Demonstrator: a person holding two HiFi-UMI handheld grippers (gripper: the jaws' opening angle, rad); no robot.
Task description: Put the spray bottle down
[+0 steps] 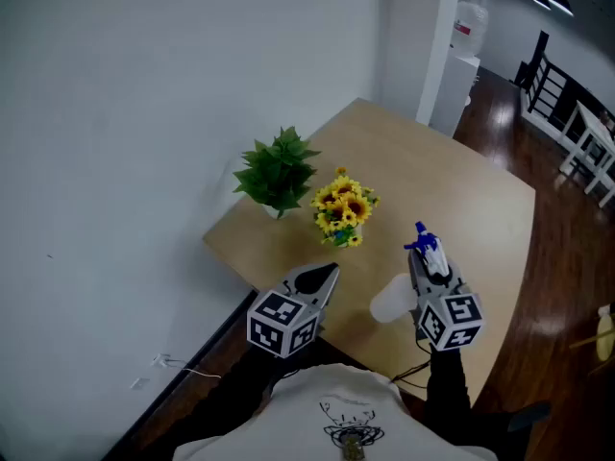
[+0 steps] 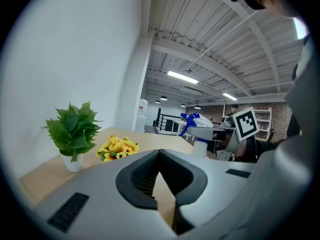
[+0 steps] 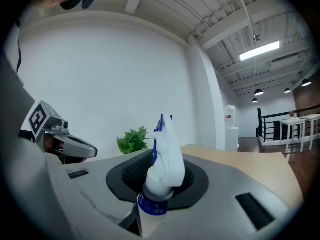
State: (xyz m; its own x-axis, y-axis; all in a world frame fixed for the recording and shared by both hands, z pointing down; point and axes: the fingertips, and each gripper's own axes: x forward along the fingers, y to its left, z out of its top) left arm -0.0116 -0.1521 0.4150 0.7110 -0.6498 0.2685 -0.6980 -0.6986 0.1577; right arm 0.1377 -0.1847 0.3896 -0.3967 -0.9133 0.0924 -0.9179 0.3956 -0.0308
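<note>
The spray bottle [image 1: 426,245] has a blue and white trigger head and a white body. My right gripper [image 1: 430,275] is shut on its neck and holds it upright over the near right part of the wooden table [image 1: 461,190]. In the right gripper view the spray bottle [image 3: 165,156] stands between the jaws of my right gripper [image 3: 160,171]. I cannot see whether its base touches the table. My left gripper [image 1: 323,279] hovers over the table's near edge, shut and holding nothing. The left gripper view shows the spray bottle [image 2: 194,121] to the right.
A green potted plant [image 1: 279,171] and a bunch of yellow sunflowers [image 1: 344,209] stand at the table's left side by the white wall. A water dispenser [image 1: 467,29] and white chairs [image 1: 586,147] are beyond the table on the dark wooden floor.
</note>
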